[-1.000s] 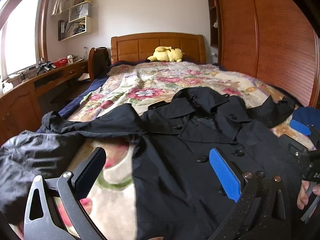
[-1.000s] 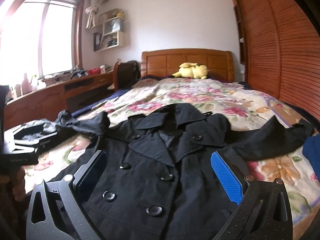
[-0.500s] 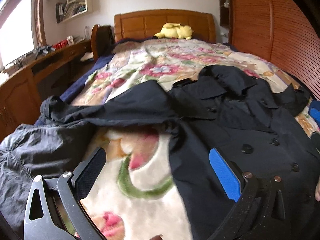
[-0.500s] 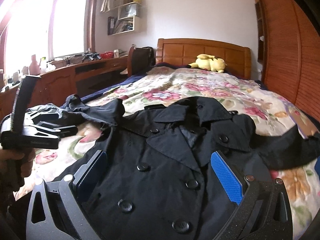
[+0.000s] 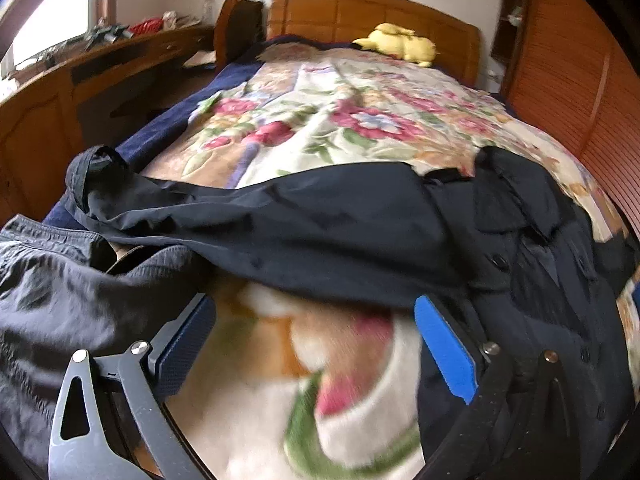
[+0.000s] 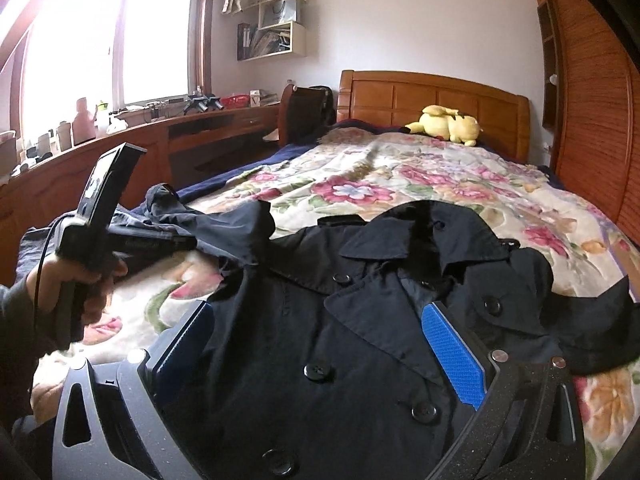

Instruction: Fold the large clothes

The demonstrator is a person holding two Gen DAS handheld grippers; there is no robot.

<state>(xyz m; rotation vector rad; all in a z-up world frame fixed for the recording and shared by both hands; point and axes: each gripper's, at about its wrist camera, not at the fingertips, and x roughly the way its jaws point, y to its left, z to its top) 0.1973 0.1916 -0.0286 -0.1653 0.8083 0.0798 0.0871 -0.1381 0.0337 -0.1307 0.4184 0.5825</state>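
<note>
A black double-breasted coat [image 6: 360, 320] lies face up on the floral bedspread [image 6: 420, 184], collar toward the headboard. Its left sleeve [image 5: 280, 224] stretches out toward the bed's left edge, cuff [image 5: 92, 172] at the far left. The right sleeve [image 6: 592, 320] lies out to the right. My left gripper [image 5: 316, 344] is open, low over the bedspread just short of the left sleeve, with nothing between its fingers. My right gripper [image 6: 324, 352] is open above the coat's buttoned front. In the right wrist view a hand [image 6: 80, 280] holds the left gripper's handle beside that sleeve.
A dark grey garment [image 5: 60, 300] is bunched at the bed's near left corner. A yellow plush toy [image 6: 448, 124] rests by the wooden headboard [image 6: 432, 96]. A cluttered wooden desk [image 6: 160, 136] runs along the left wall; a slatted wardrobe [image 6: 592, 100] lines the right.
My left gripper has swung left and lowered toward the coat's left sleeve. My right gripper has shifted left and closer over the coat's front. Both stay open.
</note>
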